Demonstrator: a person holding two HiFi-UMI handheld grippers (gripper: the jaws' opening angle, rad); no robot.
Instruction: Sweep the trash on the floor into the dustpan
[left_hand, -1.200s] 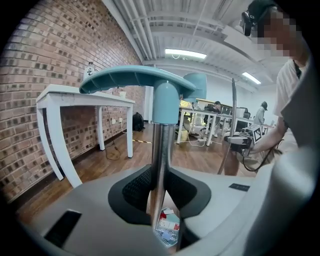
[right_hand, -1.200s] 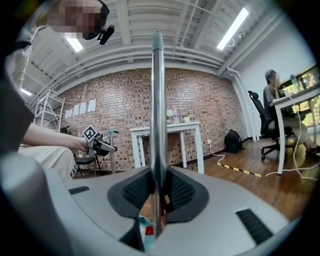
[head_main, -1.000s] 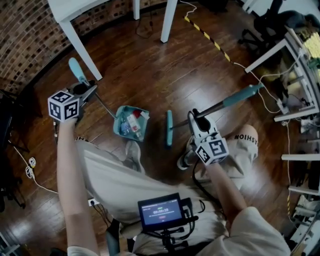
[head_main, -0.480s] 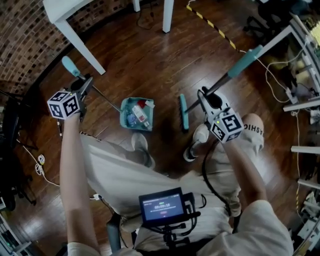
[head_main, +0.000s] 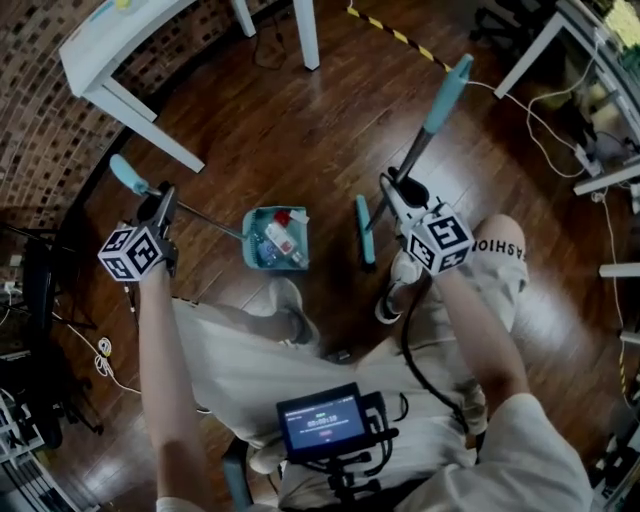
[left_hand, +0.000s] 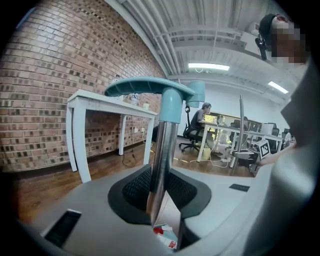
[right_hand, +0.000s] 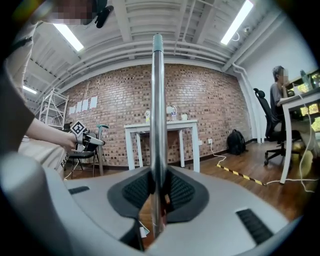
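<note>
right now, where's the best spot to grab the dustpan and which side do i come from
Take the dustpan by its thin metal shaft, just below the teal end grip, jaws closing across it from the side. The shaft slants up from the pan's rear to hand height, so the pan can lie flat under its trash. The left gripper is shut on it there.

On the dark wooden floor (head_main: 300, 130), a teal dustpan (head_main: 249, 240) holding trash (head_main: 277, 240) sits centre, broom head (head_main: 366, 232) at its 3 o'clock, striped tape (head_main: 398, 36) at 1 o'clock.
</note>
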